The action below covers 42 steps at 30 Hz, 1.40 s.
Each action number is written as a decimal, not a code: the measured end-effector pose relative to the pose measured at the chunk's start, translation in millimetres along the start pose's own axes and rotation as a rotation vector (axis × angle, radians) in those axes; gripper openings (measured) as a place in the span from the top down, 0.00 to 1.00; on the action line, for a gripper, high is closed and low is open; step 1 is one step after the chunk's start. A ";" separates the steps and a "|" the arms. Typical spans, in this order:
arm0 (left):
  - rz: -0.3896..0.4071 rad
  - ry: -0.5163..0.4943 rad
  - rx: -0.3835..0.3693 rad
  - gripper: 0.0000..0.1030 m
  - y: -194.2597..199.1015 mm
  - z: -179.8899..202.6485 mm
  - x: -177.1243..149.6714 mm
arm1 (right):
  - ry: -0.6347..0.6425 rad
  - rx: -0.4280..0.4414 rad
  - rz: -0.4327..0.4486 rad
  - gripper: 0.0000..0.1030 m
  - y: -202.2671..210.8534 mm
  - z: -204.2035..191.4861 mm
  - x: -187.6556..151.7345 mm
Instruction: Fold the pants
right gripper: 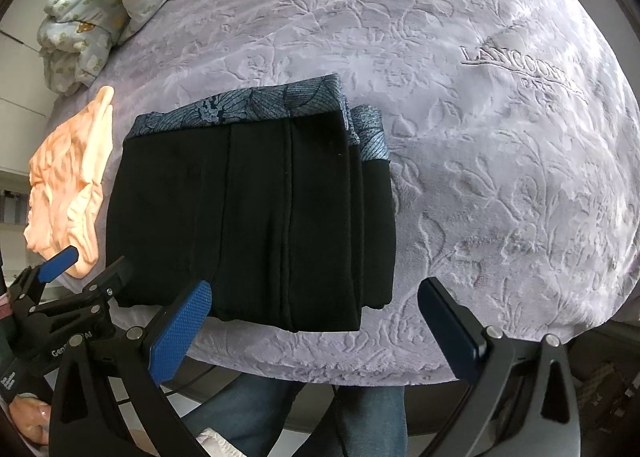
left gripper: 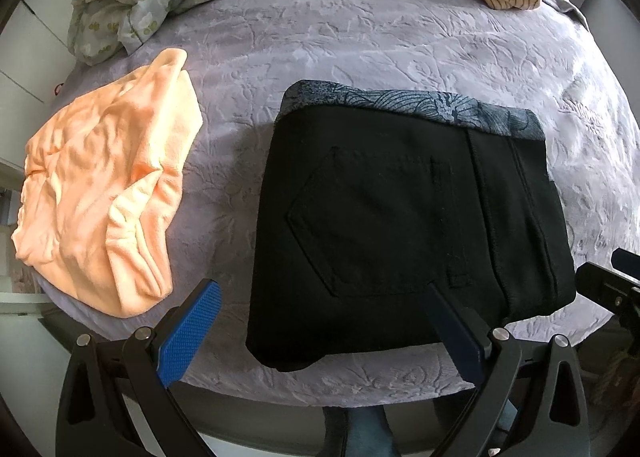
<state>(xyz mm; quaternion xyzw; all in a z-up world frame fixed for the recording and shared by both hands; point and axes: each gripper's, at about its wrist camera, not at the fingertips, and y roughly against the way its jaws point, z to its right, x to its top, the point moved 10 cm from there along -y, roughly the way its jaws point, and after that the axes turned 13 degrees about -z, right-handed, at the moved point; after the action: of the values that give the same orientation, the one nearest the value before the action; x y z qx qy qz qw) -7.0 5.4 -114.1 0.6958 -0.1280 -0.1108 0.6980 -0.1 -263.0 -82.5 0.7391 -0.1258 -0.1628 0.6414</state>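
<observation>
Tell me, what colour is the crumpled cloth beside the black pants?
Peach-orange cloth, clearest in the left wrist view.

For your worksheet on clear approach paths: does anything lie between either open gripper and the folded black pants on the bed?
Nothing visible does. The left gripper and right gripper hang open above the near edge of the black pants. The peach garment lies off to the side, apart from the pants.

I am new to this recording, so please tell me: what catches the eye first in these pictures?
First, the folded black pants with a blue patterned waistband, lying near the front edge of the lilac embossed bedspread. To their left lies a crumpled peach garment. Both grippers, left gripper and right gripper, hang open above.
</observation>
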 end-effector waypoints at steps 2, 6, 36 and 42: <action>0.002 0.000 0.001 0.01 0.2 -0.2 0.0 | 0.002 -0.001 -0.001 0.00 -0.1 0.4 0.9; 0.002 -0.003 0.006 0.01 0.0 0.8 -0.4 | 0.002 -0.001 0.000 0.00 -0.1 0.1 0.9; -0.010 -0.016 0.018 0.01 -2.8 5.0 -1.3 | 0.008 -0.034 0.018 0.00 1.8 2.6 2.1; -0.013 -0.031 0.022 0.01 -2.7 8.2 -1.9 | 0.021 -0.060 0.020 0.00 1.9 2.8 3.5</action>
<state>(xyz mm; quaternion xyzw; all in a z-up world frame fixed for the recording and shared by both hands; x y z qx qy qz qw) -11.4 -1.7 -116.9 0.7024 -0.1356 -0.1245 0.6876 2.0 -267.2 -81.2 0.7199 -0.1216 -0.1521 0.6662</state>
